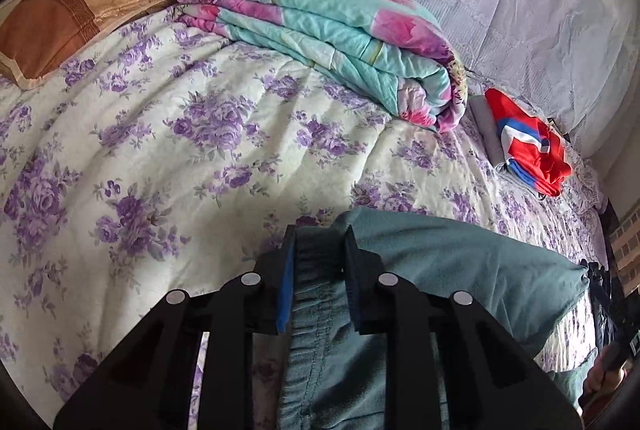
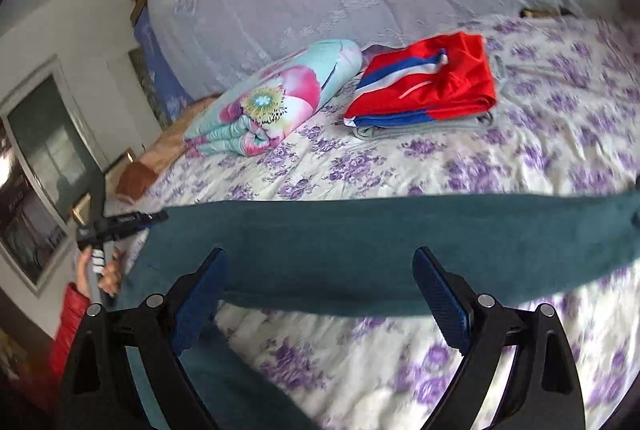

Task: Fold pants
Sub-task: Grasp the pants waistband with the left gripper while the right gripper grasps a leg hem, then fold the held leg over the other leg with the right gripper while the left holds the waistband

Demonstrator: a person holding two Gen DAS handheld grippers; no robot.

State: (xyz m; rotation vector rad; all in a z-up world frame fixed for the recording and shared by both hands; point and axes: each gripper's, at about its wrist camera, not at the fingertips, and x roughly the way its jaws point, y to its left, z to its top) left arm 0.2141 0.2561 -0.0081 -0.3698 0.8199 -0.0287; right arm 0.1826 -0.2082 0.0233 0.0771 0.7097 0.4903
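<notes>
**A:** What does your left wrist view show?

**B:** My left gripper (image 1: 320,242) has its jaws drawn close together, with the gathered waistband of the teal pants (image 1: 460,270) pinched between the blue pads (image 1: 287,282). The pants spread away to the right over the bed (image 1: 160,150), near its front edge. Further back a folded floral quilt (image 1: 320,42) lies toward the far side, a brown pillow (image 1: 60,30) at the far left corner, and a folded red garment (image 1: 532,142) sits by the far right edge.

**A:** And the right wrist view?

**B:** My right gripper (image 2: 320,294) stands wide open and holds nothing. A pant leg (image 2: 380,246) runs crosswise just ahead of my fingertips, its near edge lying between the jaws, and the pads are not pressing it. At the left end my other gripper (image 2: 120,224) meets the cloth, held by a hand (image 2: 100,270).
</notes>
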